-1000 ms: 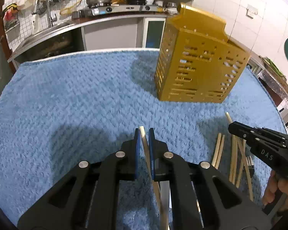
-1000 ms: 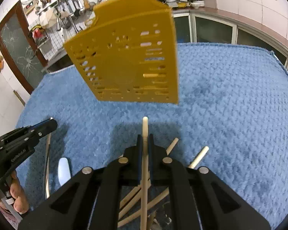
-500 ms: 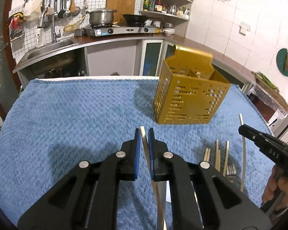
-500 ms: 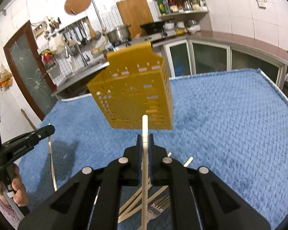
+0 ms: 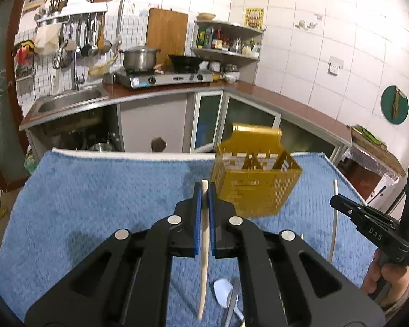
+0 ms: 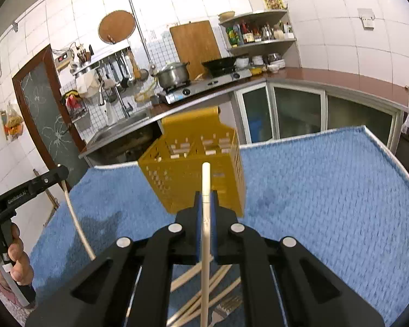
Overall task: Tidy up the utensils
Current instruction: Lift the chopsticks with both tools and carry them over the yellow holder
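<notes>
A yellow perforated utensil holder (image 5: 255, 179) stands on the blue cloth, its open top and dividers showing; it also shows in the right wrist view (image 6: 196, 169). My left gripper (image 5: 204, 190) is shut on a pale wooden chopstick (image 5: 203, 248), raised above the cloth, just left of the holder. My right gripper (image 6: 206, 199) is shut on another wooden chopstick (image 6: 205, 231), raised in front of the holder. In the left wrist view the right gripper (image 5: 338, 200) holds its chopstick (image 5: 334, 218) upright at the right.
Several chopsticks (image 6: 204, 286) and a fork (image 6: 226, 306) lie on the blue cloth (image 6: 327, 204) below my right gripper. A white spoon (image 5: 223, 294) and a metal utensil (image 5: 233, 303) lie below my left gripper. Kitchen counter, sink and stove stand beyond the table.
Both grippers have risen and tilted up with their chopsticks. The holder now looks smaller and lower in both views, with its open top visible.
</notes>
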Available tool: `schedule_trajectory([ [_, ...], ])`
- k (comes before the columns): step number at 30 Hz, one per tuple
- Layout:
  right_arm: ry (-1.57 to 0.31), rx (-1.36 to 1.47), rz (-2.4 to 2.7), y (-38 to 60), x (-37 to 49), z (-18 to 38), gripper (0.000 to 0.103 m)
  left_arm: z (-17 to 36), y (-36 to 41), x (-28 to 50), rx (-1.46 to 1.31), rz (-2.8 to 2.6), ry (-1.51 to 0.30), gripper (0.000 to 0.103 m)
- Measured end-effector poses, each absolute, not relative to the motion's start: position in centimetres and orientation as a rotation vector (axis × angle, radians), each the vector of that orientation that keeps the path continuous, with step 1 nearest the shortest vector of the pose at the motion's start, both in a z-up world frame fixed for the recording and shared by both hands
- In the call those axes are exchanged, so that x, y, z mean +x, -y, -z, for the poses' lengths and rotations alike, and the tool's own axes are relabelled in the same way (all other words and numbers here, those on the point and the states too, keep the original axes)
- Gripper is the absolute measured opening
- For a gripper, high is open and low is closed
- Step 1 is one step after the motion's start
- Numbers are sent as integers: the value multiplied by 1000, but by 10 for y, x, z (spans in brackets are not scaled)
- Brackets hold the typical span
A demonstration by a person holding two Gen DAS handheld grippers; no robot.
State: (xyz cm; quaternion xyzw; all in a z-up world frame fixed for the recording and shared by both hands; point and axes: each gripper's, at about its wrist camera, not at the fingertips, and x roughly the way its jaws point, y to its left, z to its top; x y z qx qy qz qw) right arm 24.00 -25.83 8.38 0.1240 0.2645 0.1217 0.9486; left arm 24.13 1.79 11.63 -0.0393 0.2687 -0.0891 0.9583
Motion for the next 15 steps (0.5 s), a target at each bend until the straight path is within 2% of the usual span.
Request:
schedule_trajectory([
  [7,-430,256,-231,264,252,-124,6,-146,-12,258,-98,196,-493,4],
  [15,-224,235,-210,265,283,-191,6,-213,3,276,-103,224,-388,4],
])
